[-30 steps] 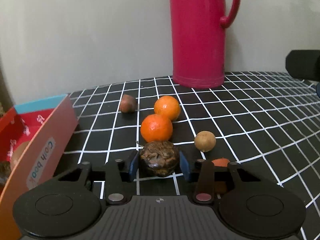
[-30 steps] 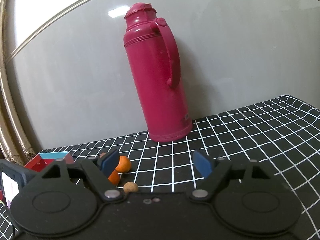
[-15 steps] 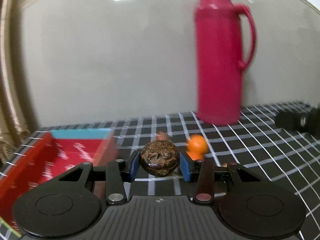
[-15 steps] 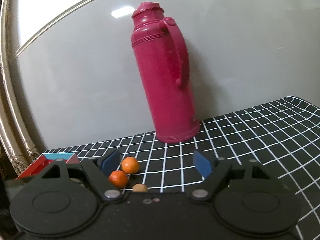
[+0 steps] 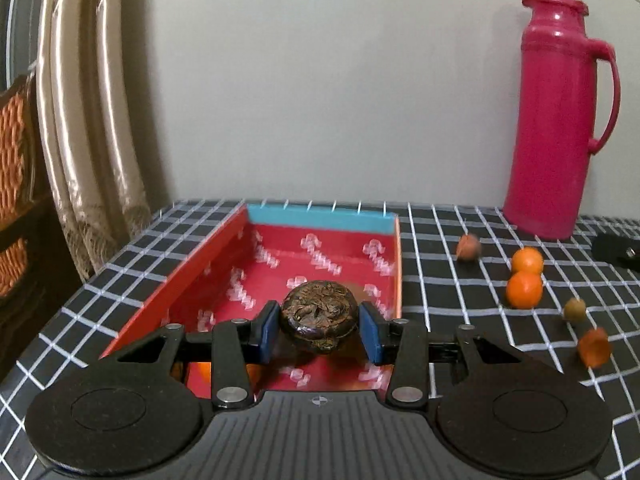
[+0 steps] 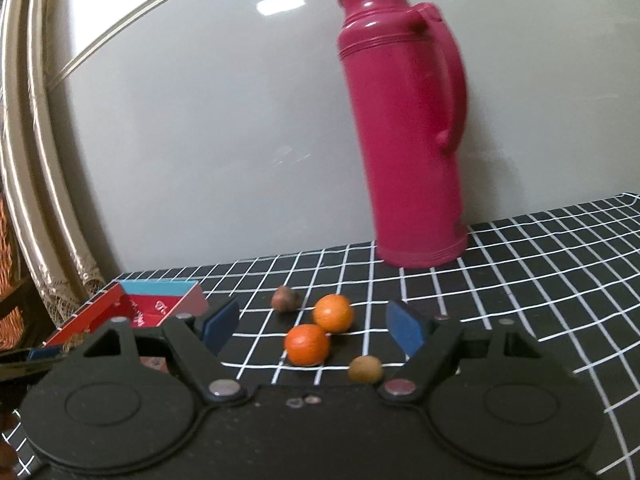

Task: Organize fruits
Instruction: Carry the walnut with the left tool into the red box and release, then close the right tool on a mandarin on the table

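My left gripper (image 5: pixel 319 330) is shut on a dark, wrinkled brown fruit (image 5: pixel 319 317) and holds it above the open red box (image 5: pixel 188 276) with a blue far wall. Something orange shows in the box's near left corner under the left finger. On the checked cloth to the right lie two oranges (image 5: pixel 524 289) (image 5: pixel 527 260), a brown nut-like fruit (image 5: pixel 469 246), a small tan fruit (image 5: pixel 575 309) and an orange-red piece (image 5: pixel 594 347). My right gripper (image 6: pixel 314 326) is open and empty, just short of the oranges (image 6: pixel 307 344) (image 6: pixel 333 313), with the tan fruit (image 6: pixel 365 369) by its right finger.
A tall pink thermos (image 6: pixel 404 124) stands at the back against the grey wall. A beige curtain (image 5: pixel 92 120) and a wicker piece hang beyond the table's left edge (image 5: pixel 60 316). The black checked cloth (image 6: pixel 540 272) stretches to the right.
My left gripper has lifted the dark fruit off the cloth and carried it left, over the red box. The right gripper has drifted left toward the oranges and stayed open.
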`<state>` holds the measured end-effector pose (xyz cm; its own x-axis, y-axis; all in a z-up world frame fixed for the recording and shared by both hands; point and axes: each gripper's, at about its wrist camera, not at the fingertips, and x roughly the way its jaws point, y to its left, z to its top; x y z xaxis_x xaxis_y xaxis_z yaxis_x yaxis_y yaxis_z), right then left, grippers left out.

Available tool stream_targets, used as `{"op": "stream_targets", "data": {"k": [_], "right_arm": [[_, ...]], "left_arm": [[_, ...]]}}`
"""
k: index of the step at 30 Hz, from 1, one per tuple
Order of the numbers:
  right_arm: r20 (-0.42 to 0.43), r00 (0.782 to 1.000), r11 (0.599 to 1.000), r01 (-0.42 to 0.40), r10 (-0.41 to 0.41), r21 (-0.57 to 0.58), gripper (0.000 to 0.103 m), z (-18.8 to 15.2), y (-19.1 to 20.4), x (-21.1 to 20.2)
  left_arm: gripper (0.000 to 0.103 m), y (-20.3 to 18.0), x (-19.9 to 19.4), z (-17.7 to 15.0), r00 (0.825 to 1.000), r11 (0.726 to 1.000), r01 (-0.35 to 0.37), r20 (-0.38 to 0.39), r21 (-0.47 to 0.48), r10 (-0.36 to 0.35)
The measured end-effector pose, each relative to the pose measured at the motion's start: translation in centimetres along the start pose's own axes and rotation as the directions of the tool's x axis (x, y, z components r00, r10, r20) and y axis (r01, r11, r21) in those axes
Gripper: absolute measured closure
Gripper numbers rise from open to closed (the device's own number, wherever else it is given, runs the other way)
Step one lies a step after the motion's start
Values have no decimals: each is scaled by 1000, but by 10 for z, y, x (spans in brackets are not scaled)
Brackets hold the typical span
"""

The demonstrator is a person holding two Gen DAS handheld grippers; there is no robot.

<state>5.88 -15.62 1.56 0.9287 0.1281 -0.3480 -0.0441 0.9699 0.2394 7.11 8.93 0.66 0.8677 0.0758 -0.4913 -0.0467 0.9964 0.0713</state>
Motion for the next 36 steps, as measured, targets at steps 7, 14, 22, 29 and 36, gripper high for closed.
{"op": "stream_targets", "data": {"k": [7,14,22,29,36], "right_arm": [[-33,999,1000,5,-5,-18,23,-7,14,16],[-78,997,1000,-10,11,12,27,-9,18,38],[-147,988,999,45,-41,22,34,-11,22,71],[-199,978,996,77,-68,35,49,-14,20,94],[-198,973,992,122,-117,11,66,-16,22,100]], "left_arm": [[60,14,8,-13,998,1000,-15,-59,-11,14],[60,13,9,-14,998,999,-37,-52,-5,37],[34,26,5,-7,996,995,-89,-11,-36,89],[33,47,8,-1,993,990,-121,-6,-71,120],[31,69,9,1,986,979,-164,0,-117,166]]}}
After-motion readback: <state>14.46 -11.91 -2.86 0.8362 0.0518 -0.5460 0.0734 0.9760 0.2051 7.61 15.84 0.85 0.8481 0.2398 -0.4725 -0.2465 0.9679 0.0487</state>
